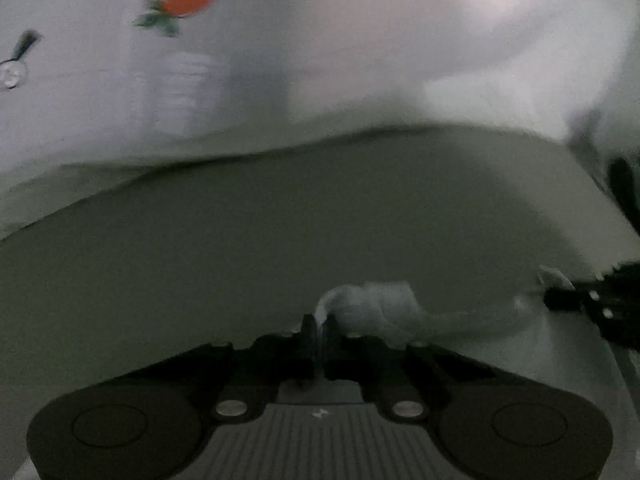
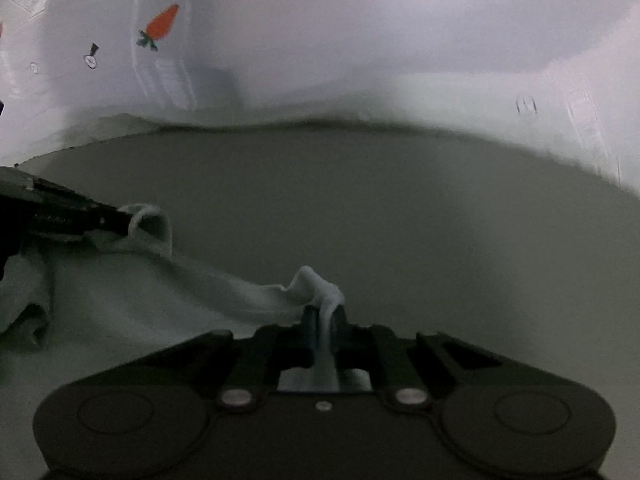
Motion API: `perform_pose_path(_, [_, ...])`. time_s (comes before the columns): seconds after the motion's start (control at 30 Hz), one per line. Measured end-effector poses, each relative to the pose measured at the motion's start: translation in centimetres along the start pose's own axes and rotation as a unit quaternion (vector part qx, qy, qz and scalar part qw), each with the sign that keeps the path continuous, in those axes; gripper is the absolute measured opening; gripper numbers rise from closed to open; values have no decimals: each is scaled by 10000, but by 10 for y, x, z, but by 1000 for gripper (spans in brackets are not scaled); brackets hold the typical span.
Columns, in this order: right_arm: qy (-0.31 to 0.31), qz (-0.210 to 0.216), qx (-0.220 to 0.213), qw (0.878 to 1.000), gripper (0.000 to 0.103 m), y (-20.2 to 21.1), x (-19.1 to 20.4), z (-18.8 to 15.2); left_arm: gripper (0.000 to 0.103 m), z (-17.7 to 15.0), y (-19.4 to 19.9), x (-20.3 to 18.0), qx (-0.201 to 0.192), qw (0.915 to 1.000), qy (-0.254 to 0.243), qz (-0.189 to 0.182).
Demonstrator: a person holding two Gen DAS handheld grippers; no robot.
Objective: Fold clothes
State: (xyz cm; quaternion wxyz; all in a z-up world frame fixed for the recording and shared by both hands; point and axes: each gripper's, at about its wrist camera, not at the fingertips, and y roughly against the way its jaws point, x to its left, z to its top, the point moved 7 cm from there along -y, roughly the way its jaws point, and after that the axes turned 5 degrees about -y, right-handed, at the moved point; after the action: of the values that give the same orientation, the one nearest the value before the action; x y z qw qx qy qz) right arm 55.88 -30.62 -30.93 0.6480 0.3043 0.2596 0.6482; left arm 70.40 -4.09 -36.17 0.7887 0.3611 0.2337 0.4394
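Note:
A pale white garment hangs stretched between my two grippers above a dull grey surface. My left gripper is shut on a bunched edge of the garment. My right gripper is shut on the other end of the same edge. The taut edge runs from one to the other. The right gripper shows at the right edge of the left wrist view. The left gripper shows at the left of the right wrist view, also pinching cloth.
A white wall rises behind the grey surface. On it hang a carrot picture, a small round gauge-like item and a pale sheet. Both views are blurred.

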Motion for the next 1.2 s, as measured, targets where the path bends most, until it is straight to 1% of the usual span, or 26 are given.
perform_pose_path(0.03, [153,-29,-179,9997,7,-1,4,13,3,7,5,8,-146,9998,70,136])
perform_pose_path(0.07, [310,-80,-478,9983,6,-2,9,33,3,17,11,19,-332,9989,167,300])
perform_pose_path(0.13, [538,-187,-1200,9911,6,-2,20,82,3,36,24,42,-716,9948,374,625])
perform_pose_path(0.17, [564,-172,-1499,9869,7,-4,26,108,3,45,29,55,-874,9921,429,793])
perform_pose_path(0.2, [569,-101,-1638,9848,8,-9,32,128,4,52,31,68,-935,9895,505,979])
perform_pose_path(0.23, [585,-56,-1650,9845,10,-18,38,145,6,57,30,81,-947,9867,609,1174])
perform_pose_path(0.27, [661,-205,-1634,9841,18,-29,46,161,10,59,28,93,-905,9825,793,1423])
perform_pose_path(0.3, [784,-465,-1606,9828,30,-37,54,170,16,60,27,105,-821,9772,1016,1673])
perform_pose_path(0.33, [924,-663,-1588,9807,31,-39,61,175,19,58,30,114,-745,9726,1210,1838])
perform_pose_path(0.37, [977,-702,-1627,9793,35,-34,65,174,20,56,38,118,-756,9699,1375,1863])
perform_pose_path(0.4, [981,-676,-1691,9784,45,-25,69,172,29,53,50,118,-855,9688,1501,1777])
perform_pose_path(0.43, [877,-588,-1731,9792,50,-13,69,166,46,49,62,115,-976,9680,1605,1662])
perform_pose_path(0.47, [669,-452,-1661,9828,58,-1,65,154,55,41,77,111,-1070,9665,1723,1575])
perform_pose_path(0.5, [436,-306,-1537,9867,59,10,59,140,63,32,90,106,-1097,9650,1821,1536])
perform_pose_path(0.53, [215,-214,-1352,9904,59,20,52,124,63,20,101,99,-1056,9646,1892,1507])
perform_pose_path(0.57, [13,-237,-1112,9935,59,29,42,103,63,4,111,91,-941,9653,1940,1474])
perform_pose_path(0.63, [-333,-401,-637,9966,59,50,22,57,63,-29,127,72,-646,9671,2015,1412])
perform_pose_path(0.77, [-788,-860,83,9931,59,110,-19,-46,63,-106,159,22,60,9695,1988,1434])
perform_pose_path(0.83, [-999,-971,322,9897,59,137,-31,-85,64,-144,175,-1,407,9692,1958,1436])
perform_pose_path(0.93, [-1113,-1162,445,9860,59,173,-52,-138,65,-192,200,-34,740,9684,1944,1379])
perform_pose_path(0.97, [-1169,-1195,434,9850,59,181,-57,-148,65,-207,208,-44,831,9679,1927,1382])
perform_pose_path(1.03, [-1300,-1211,356,9834,59,188,-64,-163,66,-226,212,-59,959,9666,1886,1449])
perform_pose_path(1.13, [-1171,-1095,246,9868,62,176,-68,-161,70,-251,223,-77,991,9642,1960,1488])
perform_pose_path(1.17, [-1114,-1052,210,9880,65,171,-69,-159,70,-259,226,-83,989,9636,2017,1453])
perform_pose_path(1.2, [-1058,-1009,174,9891,65,167,-70,-157,70,-265,230,-87,980,9627,2077,1429])
